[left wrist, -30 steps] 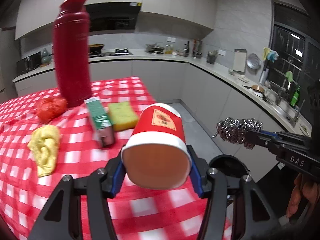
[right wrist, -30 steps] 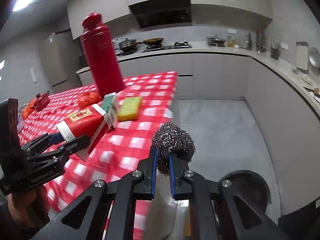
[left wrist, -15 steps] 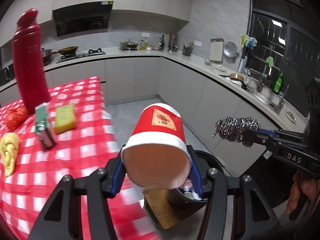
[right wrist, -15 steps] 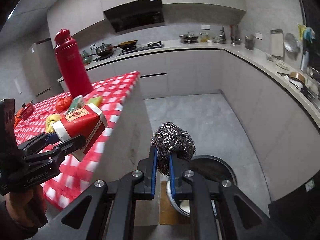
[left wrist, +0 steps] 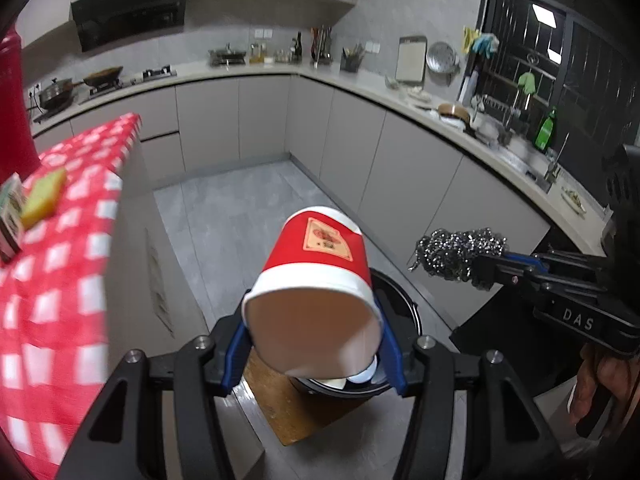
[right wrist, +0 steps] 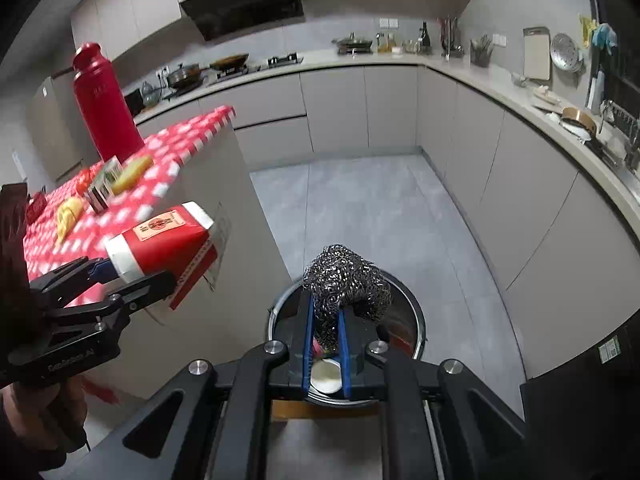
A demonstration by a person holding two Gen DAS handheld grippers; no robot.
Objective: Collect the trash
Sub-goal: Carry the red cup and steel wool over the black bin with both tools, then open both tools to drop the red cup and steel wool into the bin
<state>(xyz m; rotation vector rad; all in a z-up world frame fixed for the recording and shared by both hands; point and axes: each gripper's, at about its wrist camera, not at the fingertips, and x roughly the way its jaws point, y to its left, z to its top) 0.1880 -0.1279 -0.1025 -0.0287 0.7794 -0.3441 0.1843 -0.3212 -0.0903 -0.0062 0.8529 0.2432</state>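
My left gripper (left wrist: 314, 346) is shut on a red paper cup (left wrist: 316, 280) with a white rim, which lies tilted with its mouth toward the camera. The cup hangs just above the near left rim of a round black trash bin (left wrist: 404, 304) on the floor. My right gripper (right wrist: 326, 320) is shut on a ball of steel wool (right wrist: 344, 284) directly over the same bin (right wrist: 416, 320). Inside the bin lies some white trash (right wrist: 326, 376). In the right wrist view the left gripper (right wrist: 132, 276) with the cup (right wrist: 160, 244) is at the left.
The table with a red checked cloth (right wrist: 160, 184) stands left of the bin, bearing a red thermos (right wrist: 106, 108), a yellow sponge (right wrist: 132, 168), a small carton (right wrist: 102, 188) and a yellow rag (right wrist: 68, 212). A wooden board (left wrist: 288, 404) lies under the bin. Grey cabinets line the far and right walls.
Both grippers have swung away from the table toward the right and sunk, so the bin now sits under them. Cup and steel wool stay gripped.
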